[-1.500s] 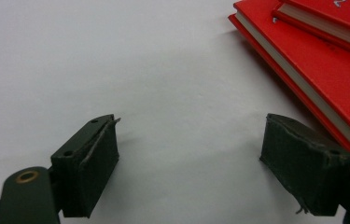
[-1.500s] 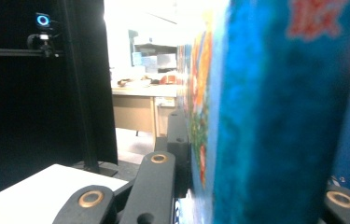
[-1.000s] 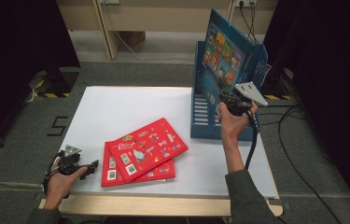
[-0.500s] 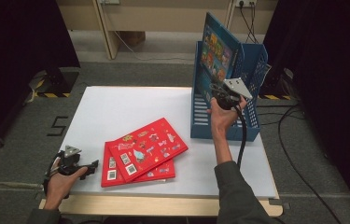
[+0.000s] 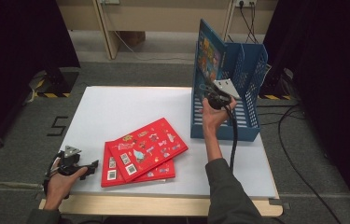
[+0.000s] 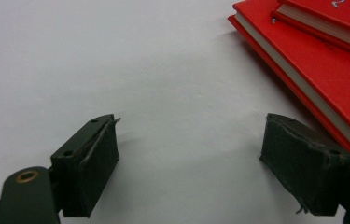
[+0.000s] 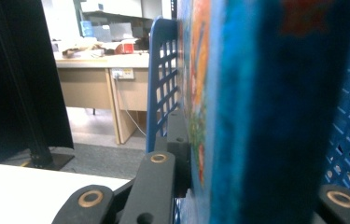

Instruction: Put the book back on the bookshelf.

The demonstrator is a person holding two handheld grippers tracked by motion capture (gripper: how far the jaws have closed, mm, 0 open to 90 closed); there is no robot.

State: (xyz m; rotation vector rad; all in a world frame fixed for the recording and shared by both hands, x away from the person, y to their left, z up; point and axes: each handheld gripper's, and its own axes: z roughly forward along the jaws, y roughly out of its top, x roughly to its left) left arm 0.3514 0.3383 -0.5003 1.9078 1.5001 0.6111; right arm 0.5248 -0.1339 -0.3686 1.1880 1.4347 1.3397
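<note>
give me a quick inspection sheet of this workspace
surface: white table, bare apart from the job's things
job's things: blue book upright in the blue rack; two red books stacked flat near the front edge
clutter: nothing seen
grippers: right gripper shut on the blue book at the rack; left gripper open, low over the table beside the red books, jaws holding nothing
cables: black cable trails from the right gripper; more cables on the floor at right
surroundings: grey floor, dark curtains, wooden desk behind
</note>
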